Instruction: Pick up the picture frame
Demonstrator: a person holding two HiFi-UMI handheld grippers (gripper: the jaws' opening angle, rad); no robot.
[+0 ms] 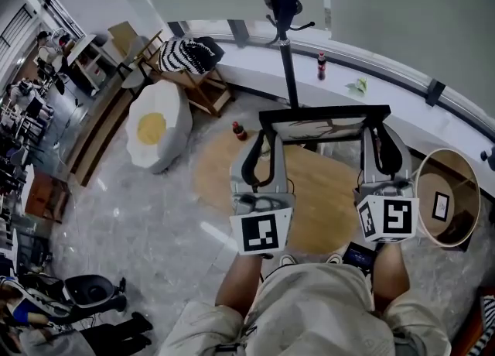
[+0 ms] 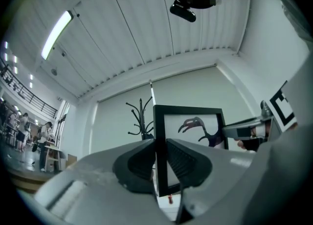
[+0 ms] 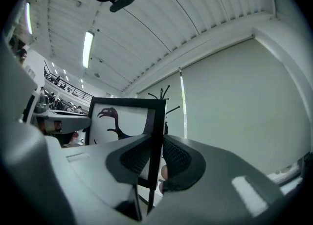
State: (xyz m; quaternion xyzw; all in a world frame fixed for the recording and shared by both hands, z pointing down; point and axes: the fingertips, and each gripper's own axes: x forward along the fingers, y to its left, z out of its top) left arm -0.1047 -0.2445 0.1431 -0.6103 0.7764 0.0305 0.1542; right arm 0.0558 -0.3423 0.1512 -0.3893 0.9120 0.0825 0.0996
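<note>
A black picture frame (image 1: pixel 319 125) with a bird drawing hangs in the air above a round wooden table (image 1: pixel 309 196), lifted between both grippers. My left gripper (image 1: pixel 267 139) is shut on the frame's left edge. In the left gripper view its pads (image 2: pixel 181 163) clamp the black border of the frame (image 2: pixel 191 130). My right gripper (image 1: pixel 379 139) is shut on the opposite edge. The right gripper view shows the frame (image 3: pixel 124 120) edge-on between the pads (image 3: pixel 175 158). Both grippers point slightly upward.
A coat rack (image 1: pixel 283 14) stands just behind the frame. A bottle (image 1: pixel 321 66) sits on the curved white ledge. An egg-shaped cushion (image 1: pixel 158 126), a wooden chair (image 1: pixel 197 76) and a small red bottle (image 1: pixel 238 130) are to the left. A round wooden bin (image 1: pixel 448 196) is at right.
</note>
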